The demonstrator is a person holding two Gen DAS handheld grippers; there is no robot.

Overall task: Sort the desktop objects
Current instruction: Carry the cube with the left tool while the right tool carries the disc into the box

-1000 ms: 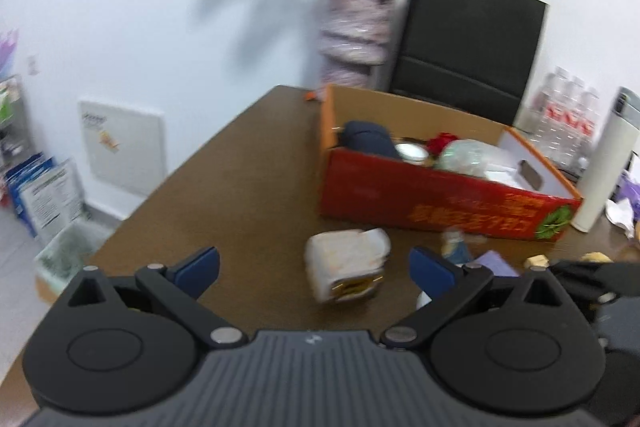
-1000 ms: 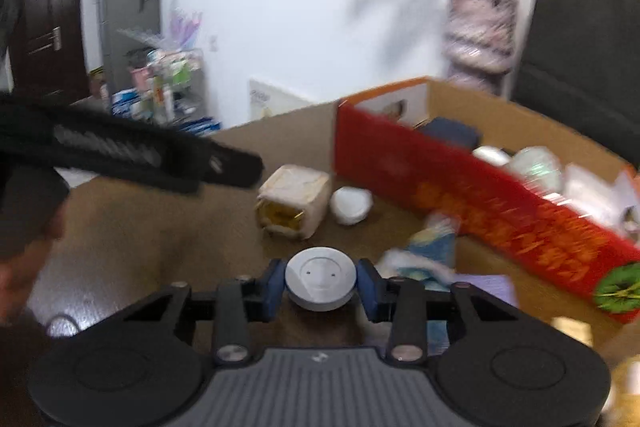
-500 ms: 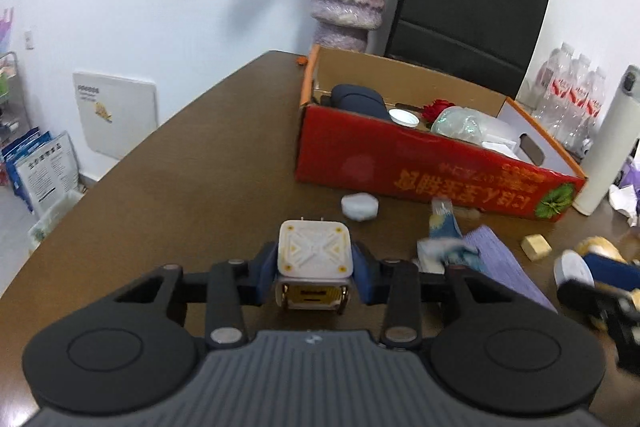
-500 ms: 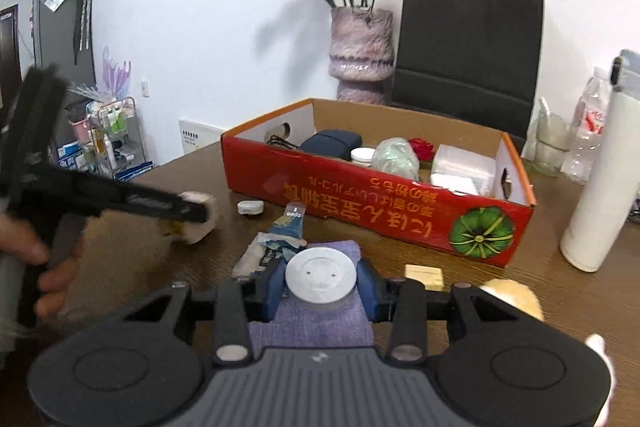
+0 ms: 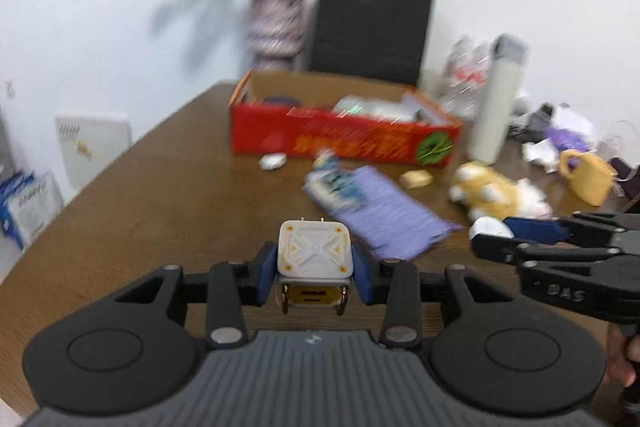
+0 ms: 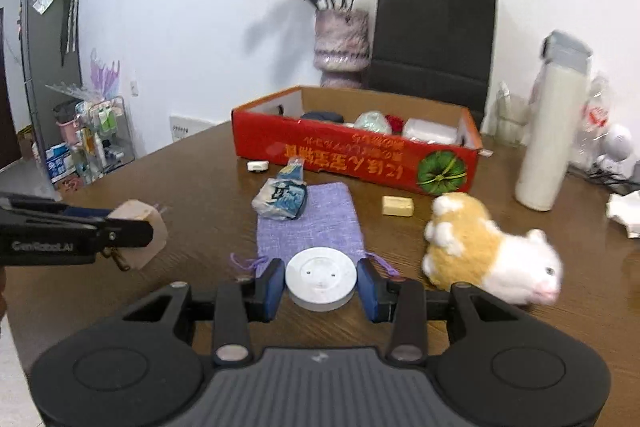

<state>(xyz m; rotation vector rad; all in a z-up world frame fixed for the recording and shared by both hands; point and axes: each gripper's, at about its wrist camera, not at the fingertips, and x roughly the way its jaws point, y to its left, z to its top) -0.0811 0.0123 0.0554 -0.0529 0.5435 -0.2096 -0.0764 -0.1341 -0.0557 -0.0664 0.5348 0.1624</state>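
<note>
My left gripper point(image 5: 315, 273) is shut on a white cube-shaped charger point(image 5: 314, 257) with gold trim, held above the brown table point(image 5: 160, 195). It also shows at the left of the right wrist view point(image 6: 140, 233). My right gripper point(image 6: 321, 285) is shut on a white round puck point(image 6: 321, 279); it shows at the right of the left wrist view point(image 5: 490, 229). The red cardboard box point(image 6: 360, 157) with several items inside stands at the back of the table.
On the table lie a purple cloth pouch point(image 6: 310, 223), a blue-white packet point(image 6: 282, 197), a small white case point(image 6: 257, 166), a yellow block point(image 6: 397, 205) and a plush hamster point(image 6: 488, 251). A white thermos point(image 6: 550, 143), vase point(image 6: 341, 45) and black bag point(image 6: 434, 39) stand behind.
My left gripper closed on the white cube charger and lifted it, pulling back from the box. My right gripper, still holding the puck, has also drawn back and turned right.
</note>
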